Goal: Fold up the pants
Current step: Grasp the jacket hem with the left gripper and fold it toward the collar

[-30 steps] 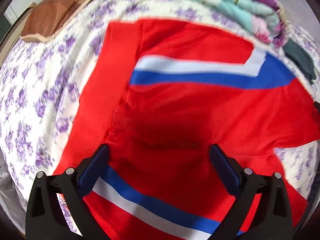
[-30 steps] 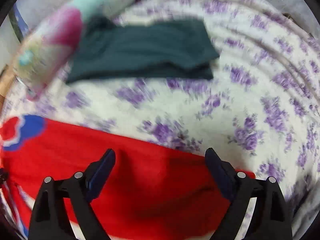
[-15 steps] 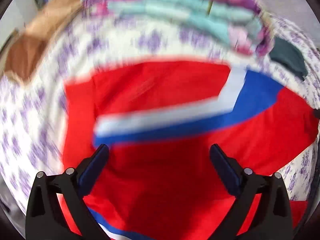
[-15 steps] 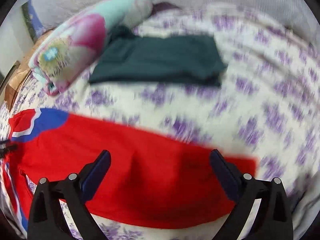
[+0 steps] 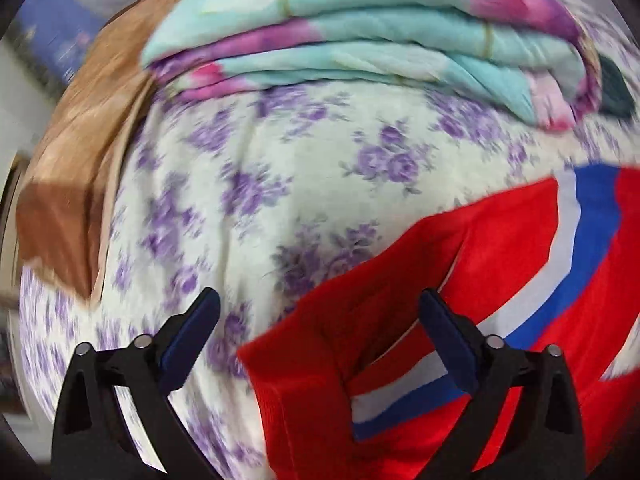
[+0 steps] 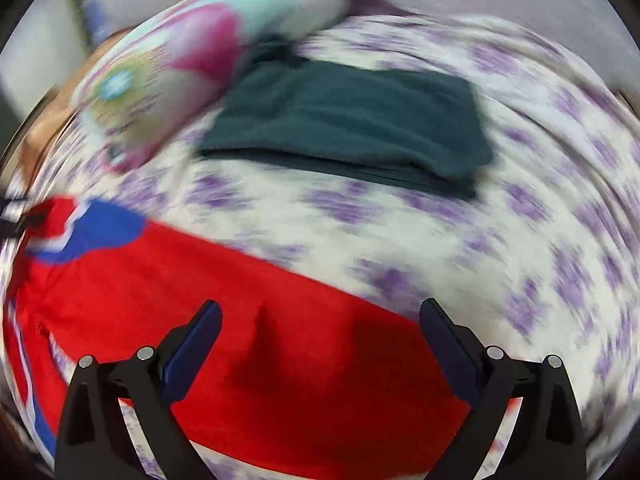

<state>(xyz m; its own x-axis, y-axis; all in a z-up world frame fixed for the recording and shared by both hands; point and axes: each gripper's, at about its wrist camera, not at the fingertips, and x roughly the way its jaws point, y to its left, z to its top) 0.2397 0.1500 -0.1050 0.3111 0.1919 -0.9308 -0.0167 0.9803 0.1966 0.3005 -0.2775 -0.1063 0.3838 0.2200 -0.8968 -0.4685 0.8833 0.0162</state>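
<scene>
The red pants (image 5: 500, 280) with white and blue stripes lie on a bed with a purple-flowered sheet (image 5: 280, 168). In the left wrist view their ribbed red band edge (image 5: 304, 372) sits between my fingers. My left gripper (image 5: 320, 312) is open and empty above that corner. In the right wrist view a red pant leg (image 6: 280, 344) stretches across the bed, its end at the lower right. My right gripper (image 6: 320, 316) is open and empty over the leg. The pants' far striped part (image 6: 100, 228) shows at the left.
A folded teal and pink quilt (image 5: 380, 40) lies at the head of the bed. A brown satin pillow (image 5: 80, 152) is at the left. A folded dark green garment (image 6: 352, 120) lies on the sheet (image 6: 520, 240) beyond the red leg.
My left gripper has swung left, from over the middle of the pants to their left corner, so the sheet and quilt fill the view. My right gripper has shifted slightly; both views are blurred.
</scene>
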